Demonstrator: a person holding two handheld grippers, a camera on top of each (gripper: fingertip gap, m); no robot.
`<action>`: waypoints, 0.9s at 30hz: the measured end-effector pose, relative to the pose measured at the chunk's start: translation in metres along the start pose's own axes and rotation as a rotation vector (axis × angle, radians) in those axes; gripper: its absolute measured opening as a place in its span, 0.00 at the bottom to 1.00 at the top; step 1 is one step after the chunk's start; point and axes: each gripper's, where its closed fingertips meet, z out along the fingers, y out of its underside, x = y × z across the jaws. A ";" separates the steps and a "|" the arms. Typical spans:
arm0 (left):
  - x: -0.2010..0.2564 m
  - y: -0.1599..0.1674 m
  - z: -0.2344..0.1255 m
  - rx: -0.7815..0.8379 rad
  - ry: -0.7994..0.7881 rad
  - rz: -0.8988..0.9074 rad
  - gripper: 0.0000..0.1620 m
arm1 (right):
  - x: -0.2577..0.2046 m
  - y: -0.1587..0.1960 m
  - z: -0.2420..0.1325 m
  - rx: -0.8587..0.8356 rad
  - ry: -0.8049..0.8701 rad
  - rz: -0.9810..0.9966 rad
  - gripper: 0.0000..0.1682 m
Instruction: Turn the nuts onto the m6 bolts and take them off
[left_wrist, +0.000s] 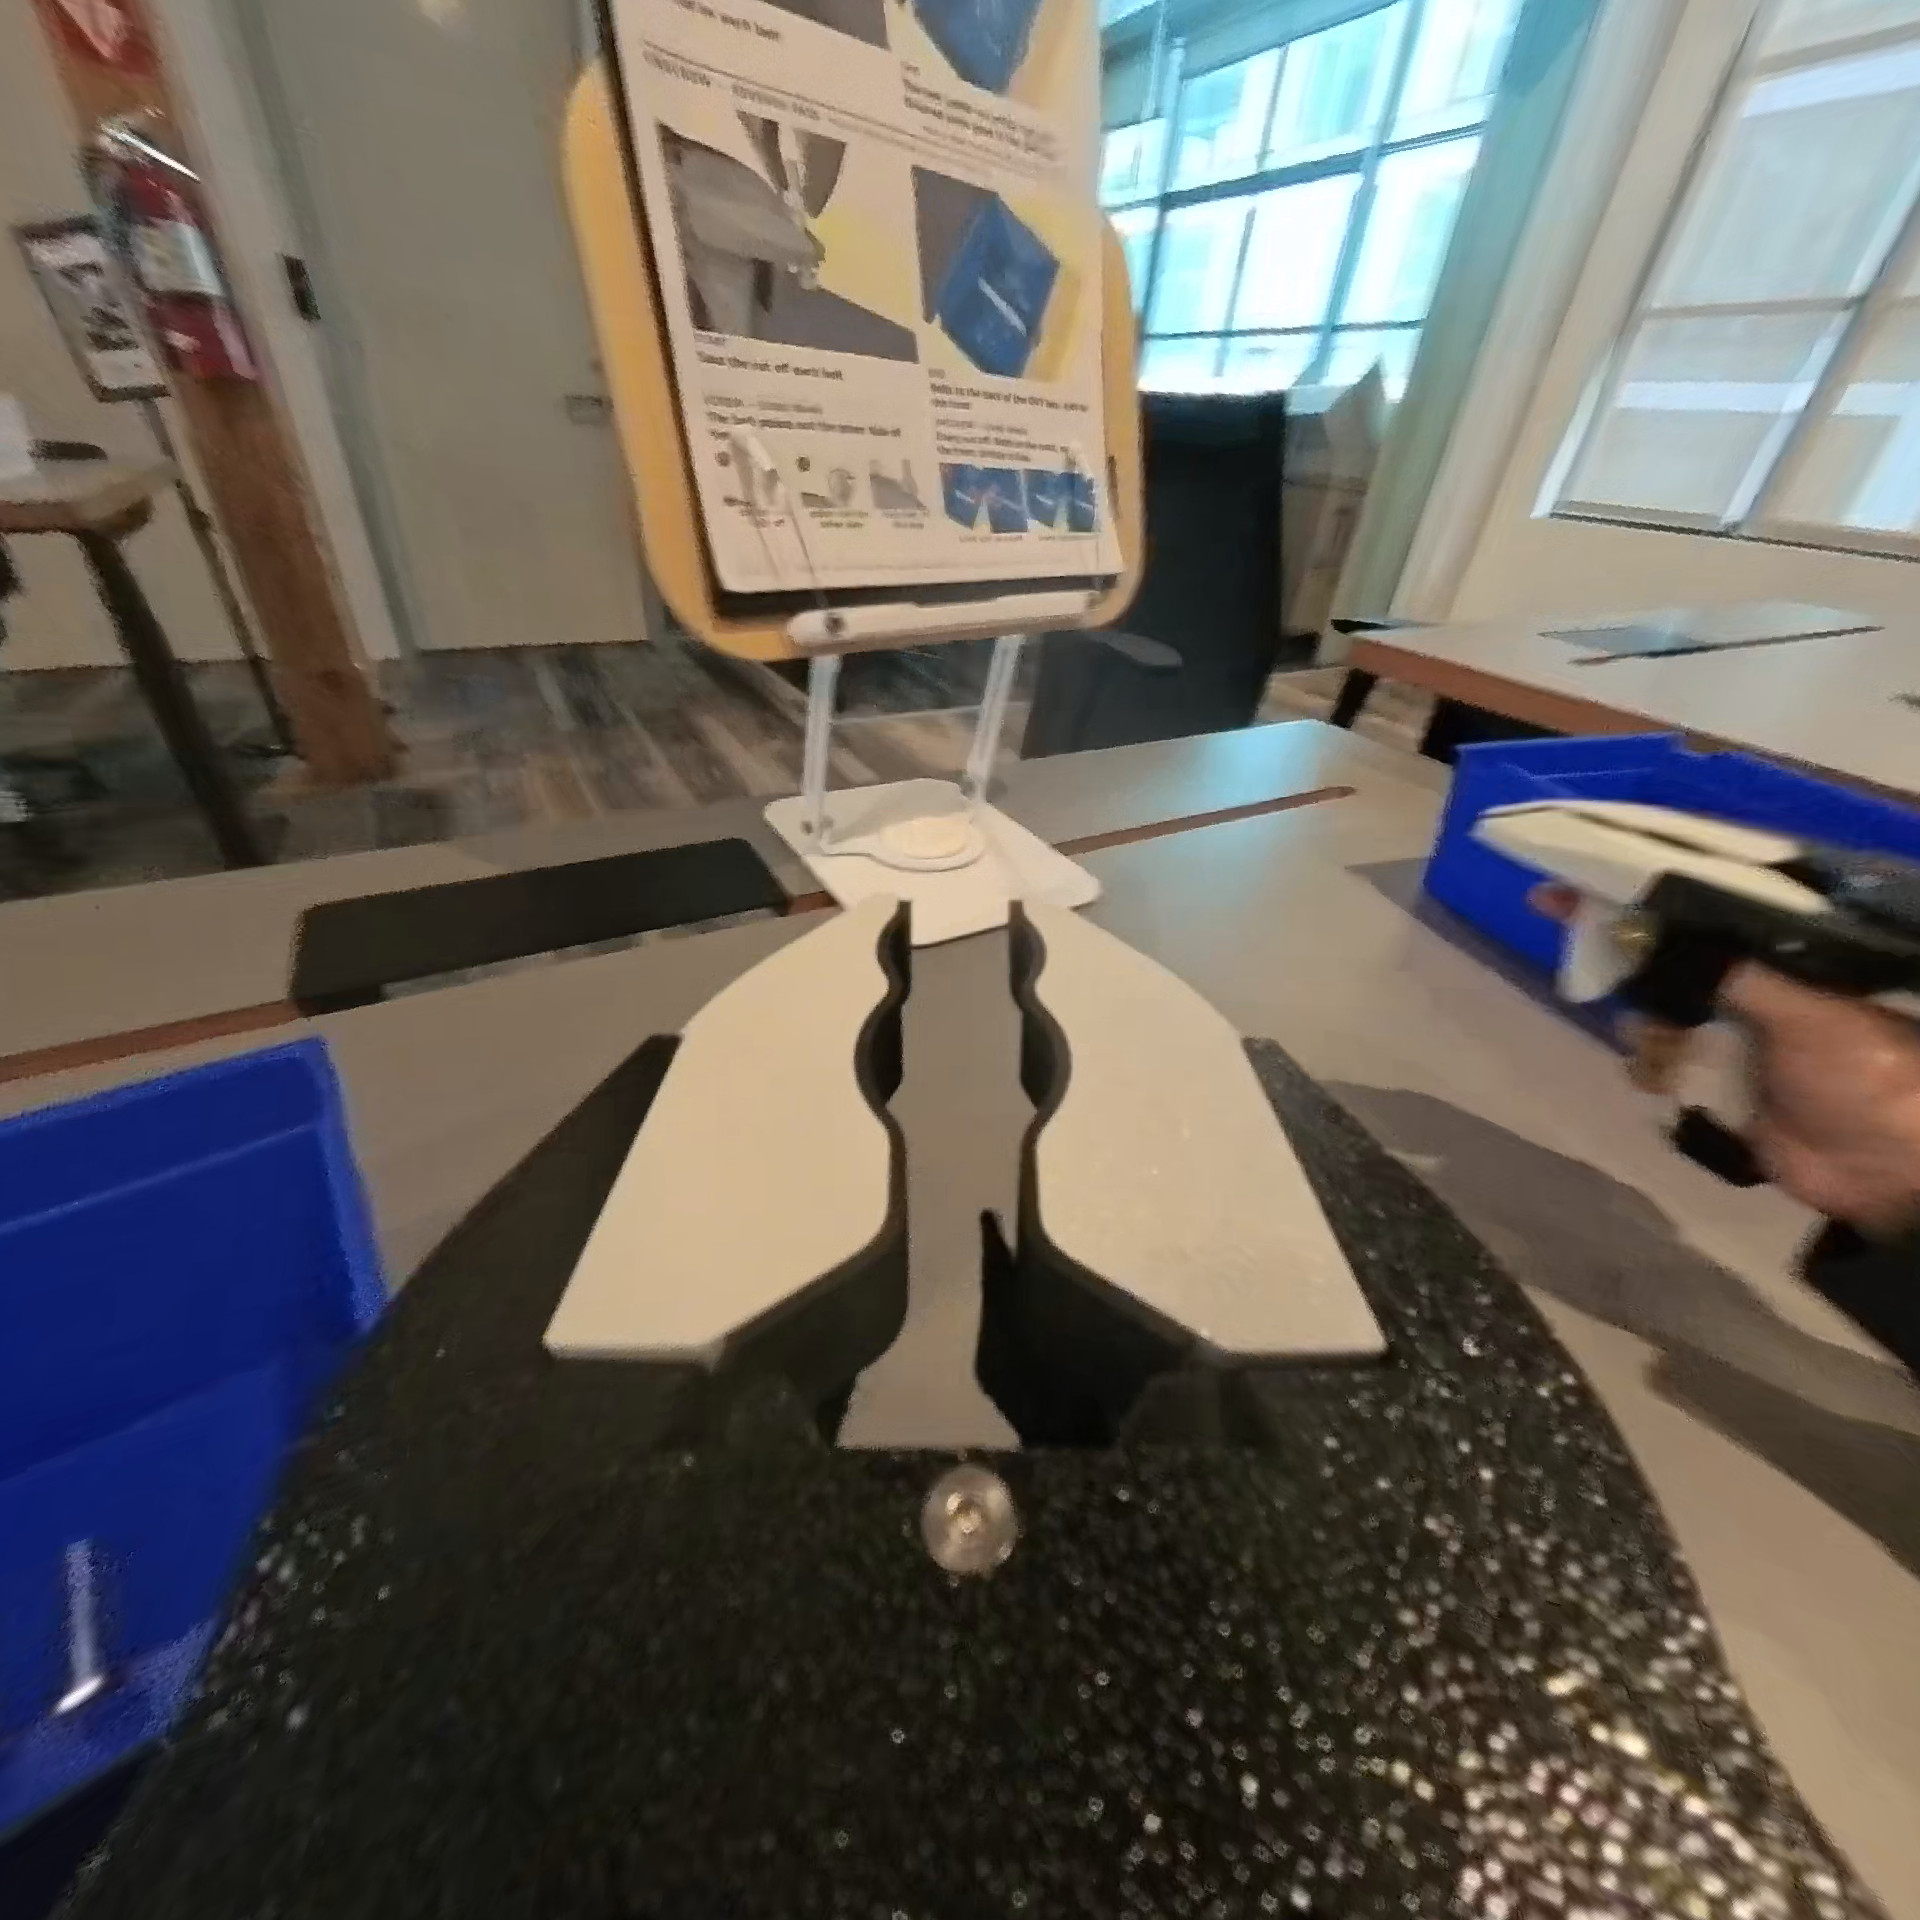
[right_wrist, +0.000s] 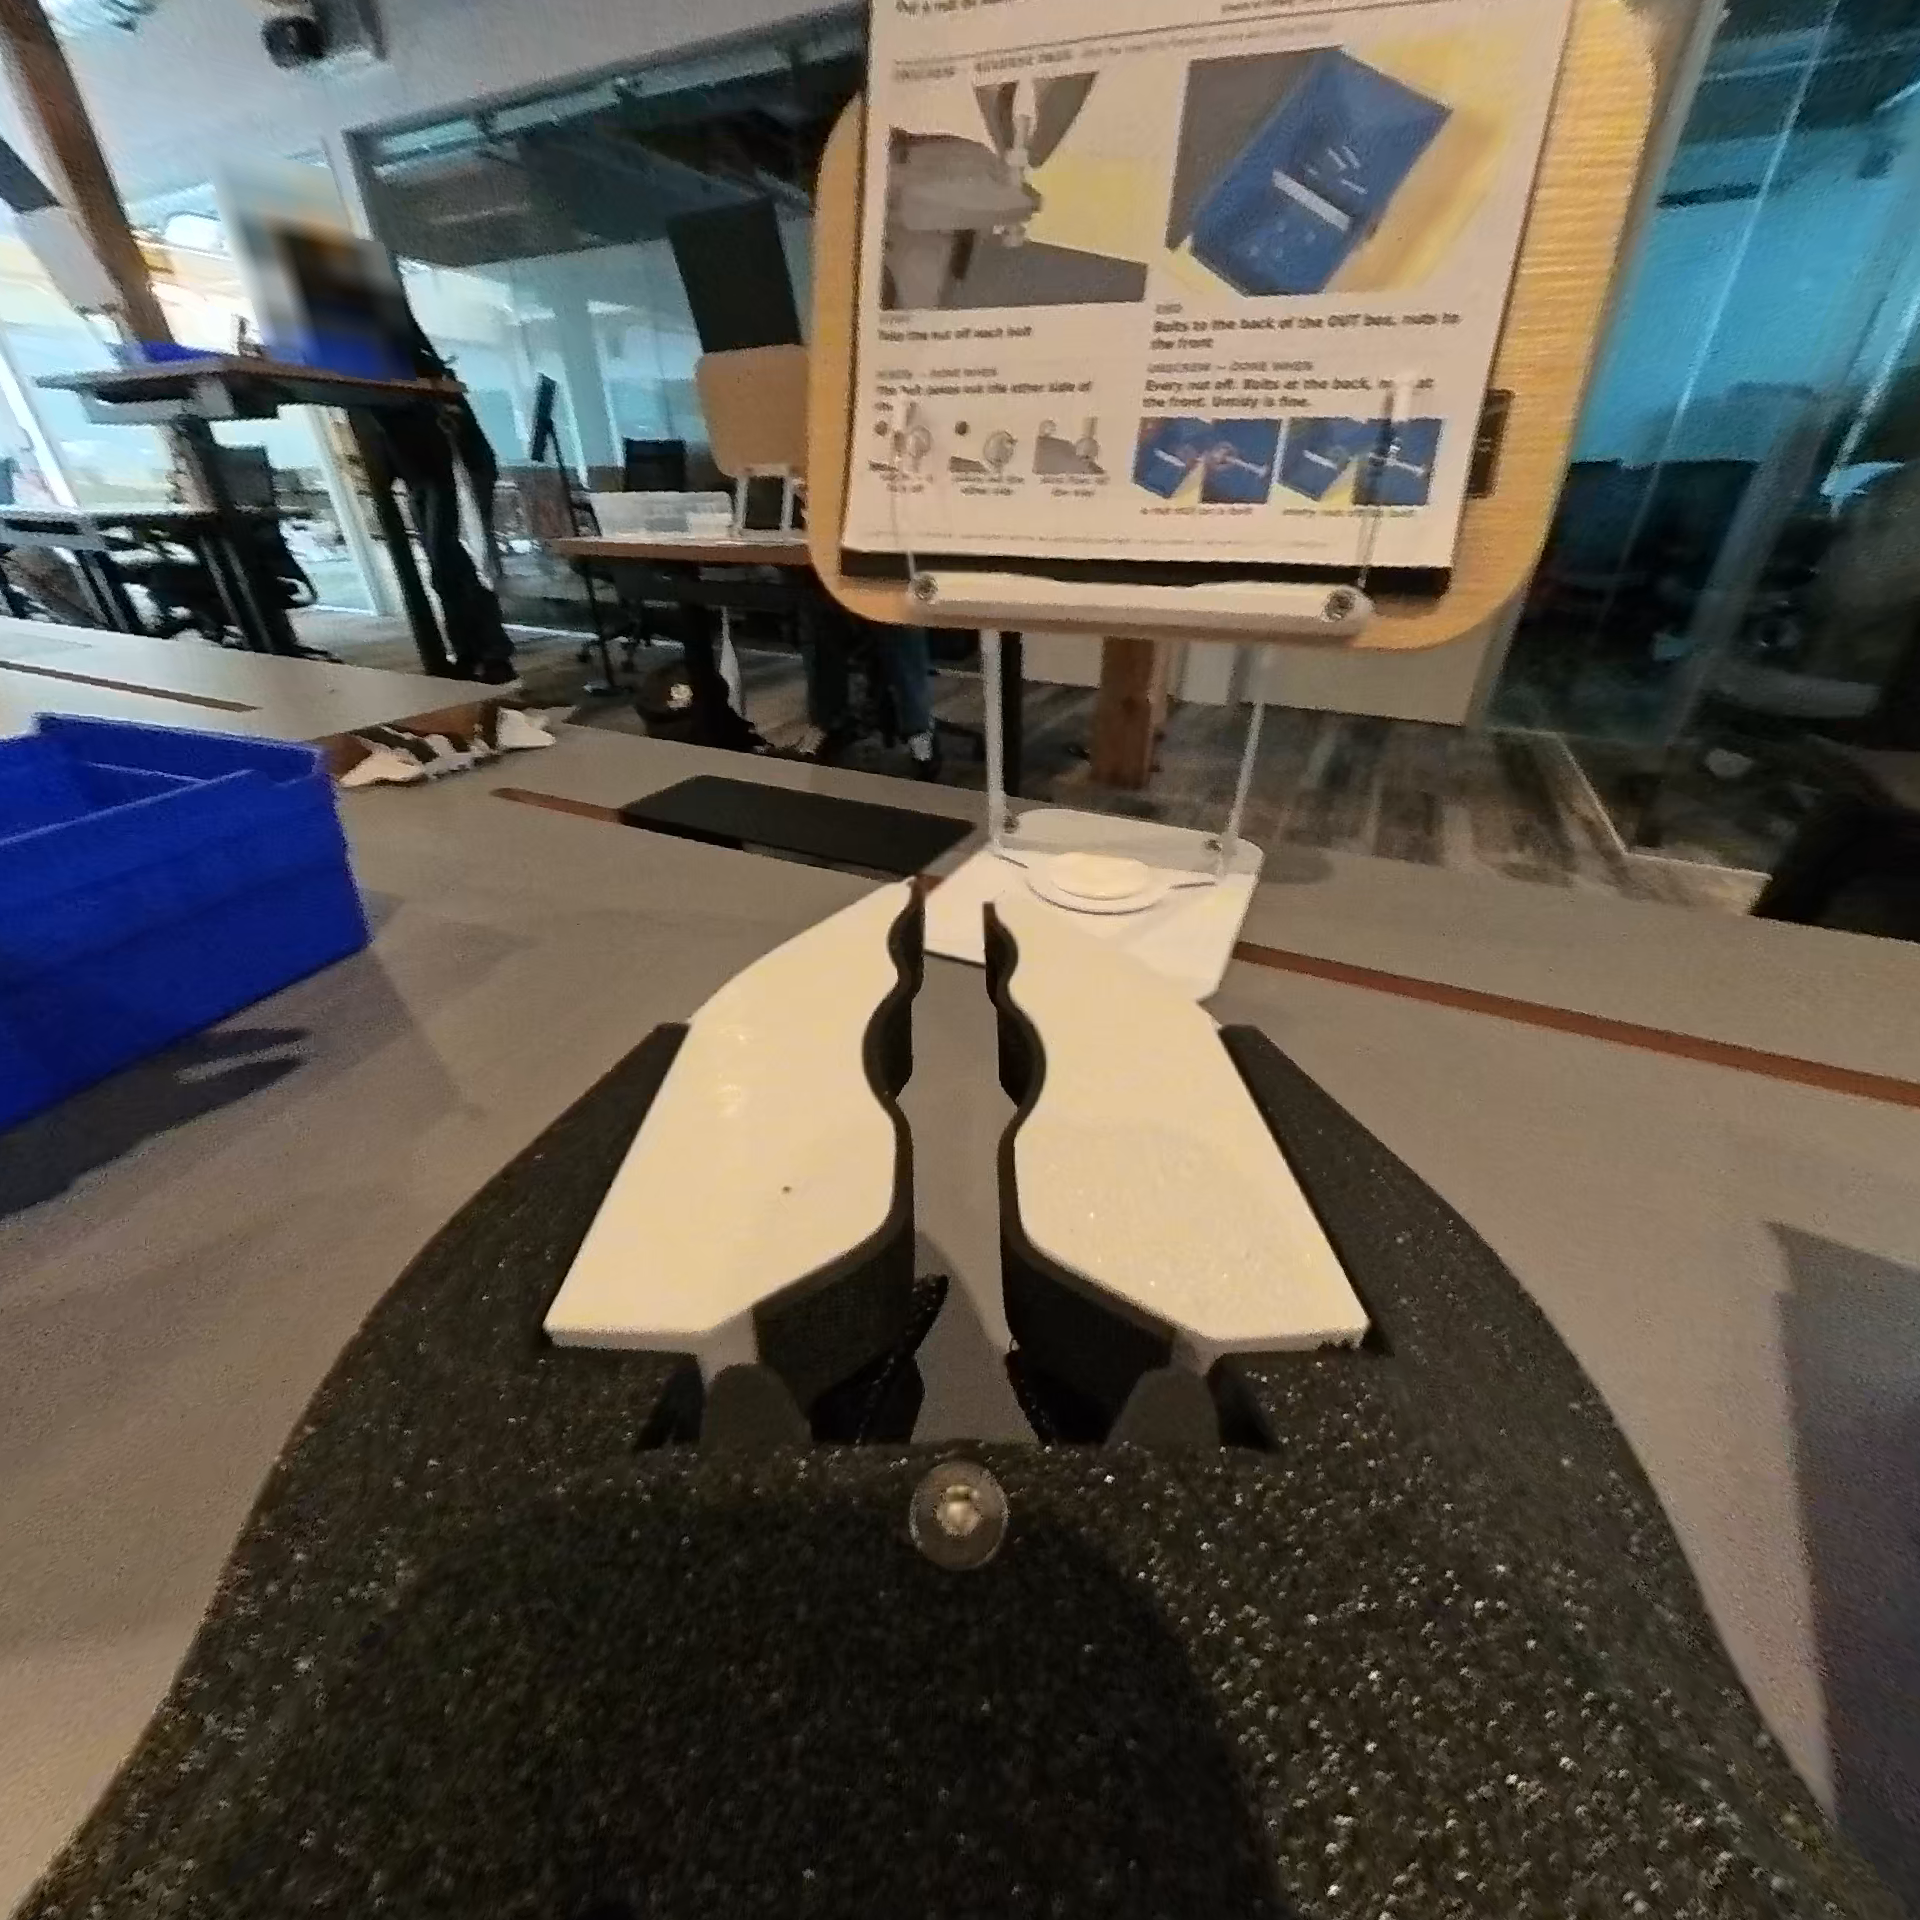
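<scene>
My left gripper (left_wrist: 961, 920) is open and empty above the grey table, its white fingers pointing at the base of the instruction stand. A blue bin (left_wrist: 156, 1299) sits at its left, with a silver bolt (left_wrist: 81, 1642) lying inside. My right gripper (right_wrist: 953, 909) is open and empty too, with a narrower gap between the fingers. It also shows in the left wrist view (left_wrist: 1642, 883), held by a hand at the right, in front of a second blue bin (left_wrist: 1558, 790). In the right wrist view a blue bin (right_wrist: 156, 883) with a divider stands at the left. No nut is in view.
An instruction sheet on a wooden board (left_wrist: 873, 312) stands on a white base (left_wrist: 935, 862) at the table's middle back; it shows in the right wrist view (right_wrist: 1164, 312) too. A black pad (left_wrist: 540, 914) lies left of the base. Other tables and a standing person (right_wrist: 436, 468) are behind. Some 25 cm of space lies between my two pairs of fingers.
</scene>
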 end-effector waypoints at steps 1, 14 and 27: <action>0.002 -0.006 -0.003 -0.008 0.029 -0.024 0.13 | -0.004 -0.001 0.001 0.018 -0.022 0.005 0.07; -0.165 -0.026 -0.062 -0.440 -0.373 0.150 0.39 | -0.016 0.034 0.018 -0.103 -0.094 0.126 0.22; -0.211 0.115 -0.051 -1.148 -0.257 0.062 0.17 | -0.013 0.051 0.023 -0.100 -0.053 0.023 0.10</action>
